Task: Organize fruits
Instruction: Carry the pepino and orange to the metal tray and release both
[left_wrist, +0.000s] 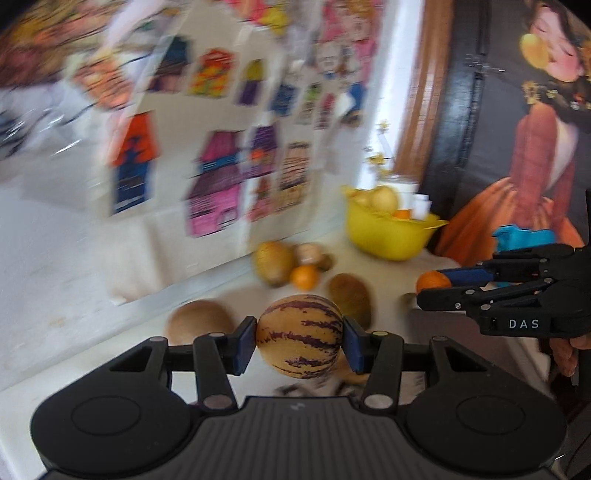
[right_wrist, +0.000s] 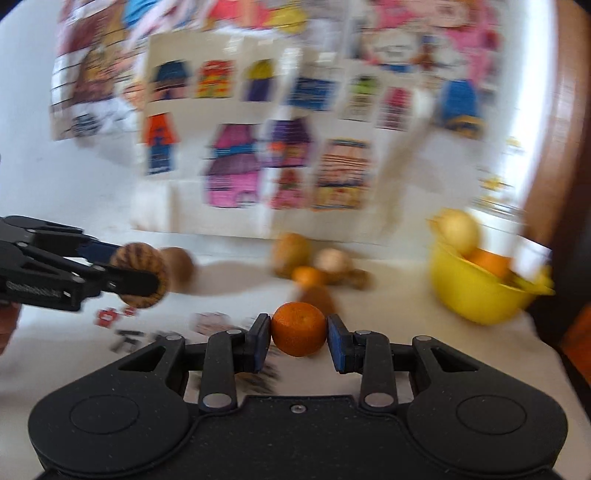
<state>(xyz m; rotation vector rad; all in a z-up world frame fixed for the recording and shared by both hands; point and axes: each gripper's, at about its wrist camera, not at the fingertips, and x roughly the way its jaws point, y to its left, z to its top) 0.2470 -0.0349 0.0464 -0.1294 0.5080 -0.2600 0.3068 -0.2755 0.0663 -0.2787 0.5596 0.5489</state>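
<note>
A: Left gripper (left_wrist: 300, 341): pads pinch a striped pepino melon (left_wrist: 300, 338) at its widest, clear of the white table (left_wrist: 92, 354). Right gripper (right_wrist: 298, 336): pads clamp a mandarin (right_wrist: 298, 328), also lifted.

B: Beyond the fingers?

A: Ahead of the left gripper, two kiwis (left_wrist: 349, 295) and a loose mandarin (left_wrist: 304, 277). Farther ahead and to its right, the yellow bowl (left_wrist: 388, 240), already holding fruit.

B: Risks?

A: The melon is smooth and round, held at two small contacts; a quick swing could roll it out. Both grippers look bound for the one bowl, so they could collide at its rim.

B: View differences?

A: The left wrist view shows a framed portrait (left_wrist: 535, 129) and something blue (left_wrist: 524, 236) behind the right gripper. The right wrist view shows printed scraps (right_wrist: 110, 317) on the table under the left gripper.
</note>
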